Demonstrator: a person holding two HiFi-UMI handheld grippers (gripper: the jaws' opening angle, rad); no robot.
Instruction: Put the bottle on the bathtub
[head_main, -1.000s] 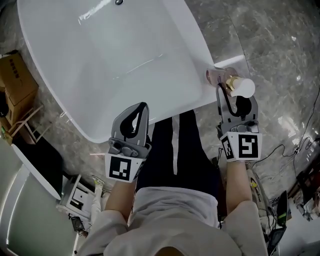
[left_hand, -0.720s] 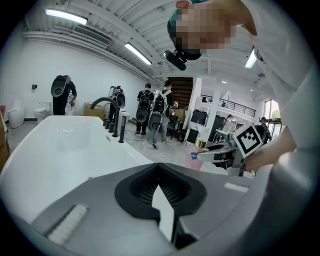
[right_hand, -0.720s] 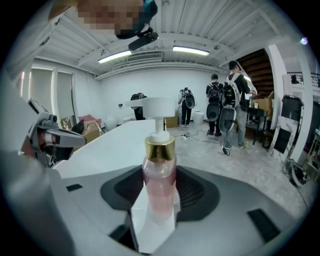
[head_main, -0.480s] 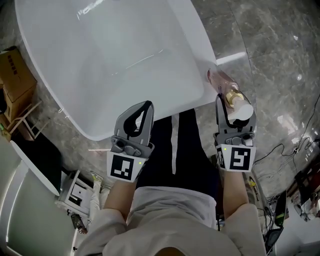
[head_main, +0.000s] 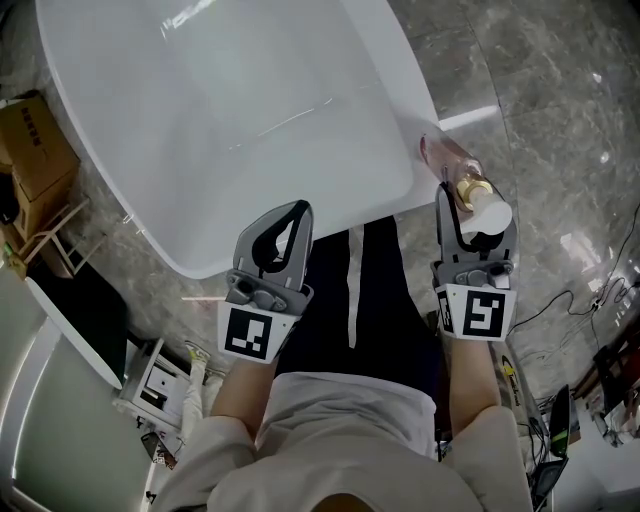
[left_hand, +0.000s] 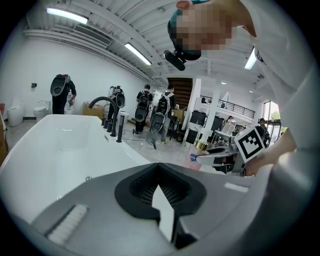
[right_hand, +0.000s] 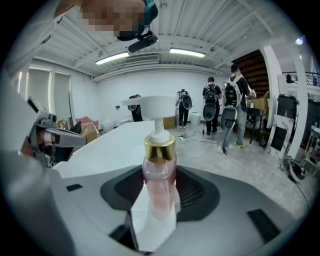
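Observation:
The white bathtub (head_main: 395, 195) fills the upper head view, its near rim just ahead of both grippers. My right gripper (head_main: 472, 207) is shut on a pink pump bottle (head_main: 452, 160) with a gold collar and white pump head, held beside the tub's right rim corner. Whether the bottle's base touches the rim cannot be told. In the right gripper view the bottle (right_hand: 160, 182) stands upright between the jaws of that gripper (right_hand: 157, 202), the tub (right_hand: 115, 140) to its left. My left gripper (head_main: 290, 215) hangs at the tub's near edge, shut with nothing in it (left_hand: 162, 210).
A black faucet (left_hand: 112, 117) stands on the tub's far rim. A cardboard box (head_main: 35, 150) and a small rack (head_main: 150, 385) sit on the marble floor at left. Cables (head_main: 590, 300) lie at right. Several people with backpacks (right_hand: 230, 100) stand in the background.
My right gripper with the bottle has drawn slightly back toward me along the tub's right corner. The left gripper has barely shifted.

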